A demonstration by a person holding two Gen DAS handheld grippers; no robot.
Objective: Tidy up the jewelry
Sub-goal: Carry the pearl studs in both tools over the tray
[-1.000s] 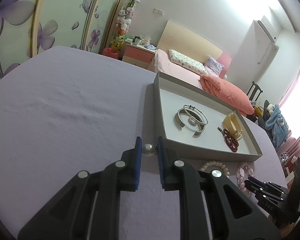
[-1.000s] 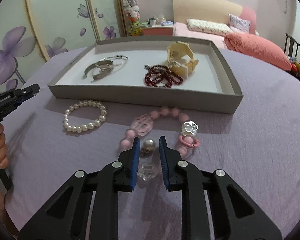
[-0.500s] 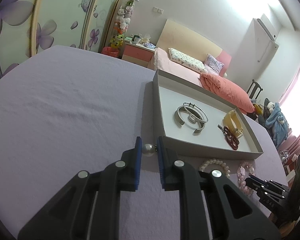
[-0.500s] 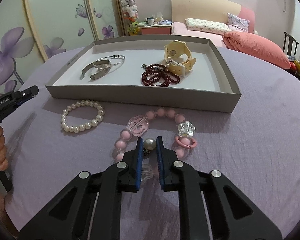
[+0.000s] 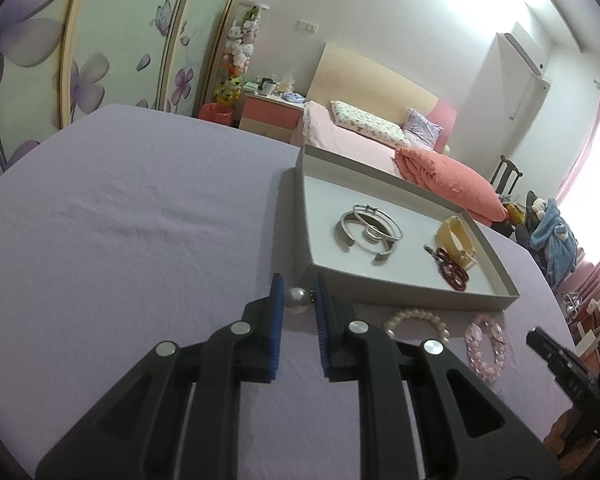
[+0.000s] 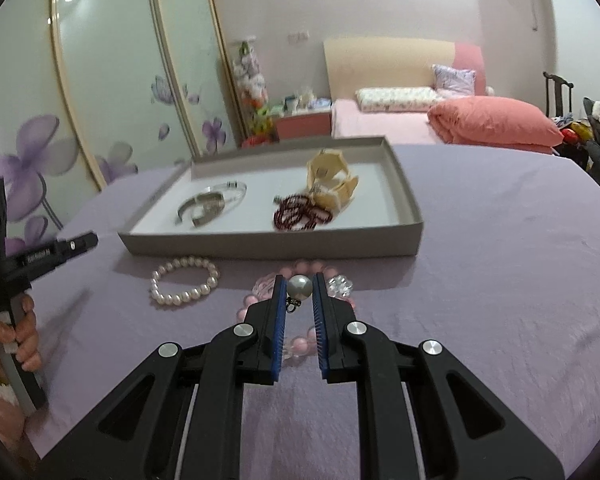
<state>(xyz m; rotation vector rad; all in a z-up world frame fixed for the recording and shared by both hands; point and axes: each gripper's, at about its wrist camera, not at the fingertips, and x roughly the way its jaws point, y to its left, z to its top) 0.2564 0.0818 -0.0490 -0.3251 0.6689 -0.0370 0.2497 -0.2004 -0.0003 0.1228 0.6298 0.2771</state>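
Right gripper [image 6: 299,294] jaws closed on pearl earring [image 6: 299,287], lifted it.

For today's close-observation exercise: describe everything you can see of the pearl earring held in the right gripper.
The pearl earring is one round, glossy grey-white pearl with a small dark metal fitting and loop hanging beneath it. It looks smooth and hard, with a bright highlight. The right gripper is shut on it, the blue pads pressing its two sides near their tips. It sits in front of the pink bead bracelet on the purple cloth; it seems lifted off the cloth.
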